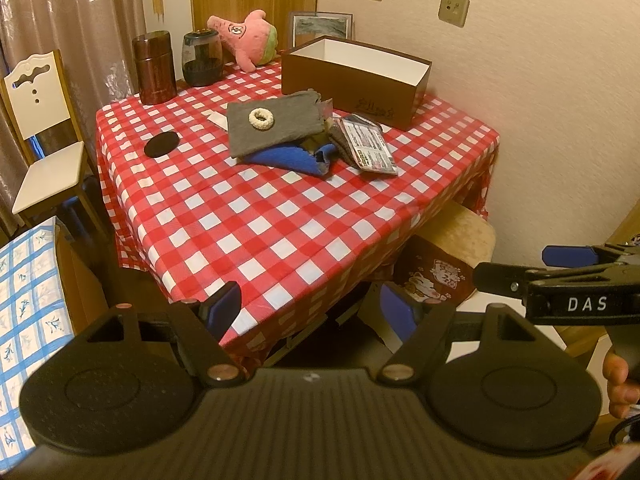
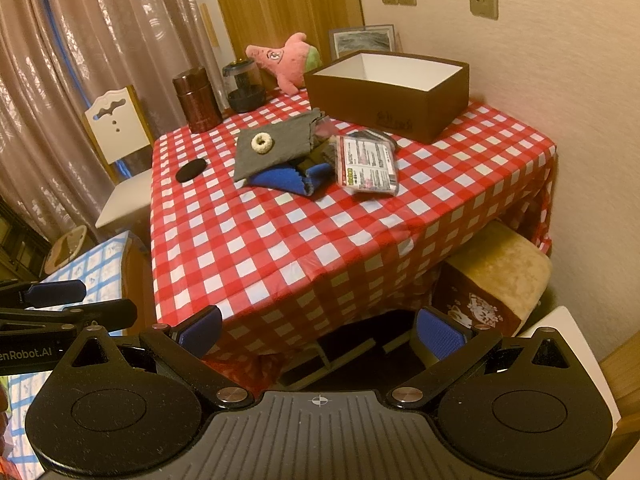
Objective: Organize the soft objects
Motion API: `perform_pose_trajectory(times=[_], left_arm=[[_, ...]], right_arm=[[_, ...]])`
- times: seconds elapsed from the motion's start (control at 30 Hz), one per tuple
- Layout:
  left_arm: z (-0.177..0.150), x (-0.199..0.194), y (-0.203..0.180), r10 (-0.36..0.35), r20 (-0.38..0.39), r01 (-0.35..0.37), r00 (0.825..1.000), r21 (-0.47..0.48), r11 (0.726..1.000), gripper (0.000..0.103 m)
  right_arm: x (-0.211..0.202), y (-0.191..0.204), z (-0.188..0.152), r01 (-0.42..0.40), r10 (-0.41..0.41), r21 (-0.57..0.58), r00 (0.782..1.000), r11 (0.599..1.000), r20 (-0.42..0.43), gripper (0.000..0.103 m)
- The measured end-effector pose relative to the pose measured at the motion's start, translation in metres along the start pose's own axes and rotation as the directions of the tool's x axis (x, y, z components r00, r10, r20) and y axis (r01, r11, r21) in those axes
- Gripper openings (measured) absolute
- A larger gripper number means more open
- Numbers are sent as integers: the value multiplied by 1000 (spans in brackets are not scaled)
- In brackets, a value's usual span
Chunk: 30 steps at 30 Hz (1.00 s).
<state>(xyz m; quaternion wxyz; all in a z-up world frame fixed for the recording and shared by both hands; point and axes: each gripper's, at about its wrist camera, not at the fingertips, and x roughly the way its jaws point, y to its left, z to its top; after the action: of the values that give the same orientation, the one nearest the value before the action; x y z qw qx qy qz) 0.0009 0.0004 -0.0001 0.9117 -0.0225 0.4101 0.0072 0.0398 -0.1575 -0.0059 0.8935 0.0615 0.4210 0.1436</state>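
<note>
On the red-checked table (image 1: 248, 232) (image 2: 288, 240) lies a pile of soft things: a grey cloth (image 1: 276, 128) (image 2: 276, 148) with a cream scrunchie (image 1: 261, 117) (image 2: 263, 142) on top, a blue cloth (image 1: 292, 160) (image 2: 288, 178) under it, and a plastic-wrapped packet (image 1: 370, 144) (image 2: 368, 164) to the right. An open brown box (image 1: 352, 80) (image 2: 388, 96) stands behind the pile. A pink plush (image 1: 248, 38) (image 2: 286, 58) leans at the back. My left gripper (image 1: 316, 312) and right gripper (image 2: 320, 330) both hang open, short of the table's near corner, holding nothing.
A brown canister (image 1: 154, 68) (image 2: 197, 100) and a dark glass jar (image 1: 202, 58) (image 2: 244, 86) stand at the back left, a black disc (image 1: 161, 144) (image 2: 191, 169) in front of them. A white chair (image 1: 44, 128) is left of the table, a cushioned stool (image 2: 496, 280) under its right side.
</note>
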Motion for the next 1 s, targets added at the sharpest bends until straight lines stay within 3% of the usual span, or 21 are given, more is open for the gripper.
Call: perform_pose_trajectory(times=[0.2,0.53,1.0], left_arm=[[-7,16,3,12,-18,-12,1000,2,1000,75],[26,57,37,8,-45,-7,999,26,1000,75],[55,98,77,-10,-64,15,998,73,997,75]], right_arm=[[-1,3,0,0,0,9,1000,1000,10,103],[40,3,19,17,-17,-4,998,1000,62,103],[91,20,37,119,-112,-48,985,992,132,103]])
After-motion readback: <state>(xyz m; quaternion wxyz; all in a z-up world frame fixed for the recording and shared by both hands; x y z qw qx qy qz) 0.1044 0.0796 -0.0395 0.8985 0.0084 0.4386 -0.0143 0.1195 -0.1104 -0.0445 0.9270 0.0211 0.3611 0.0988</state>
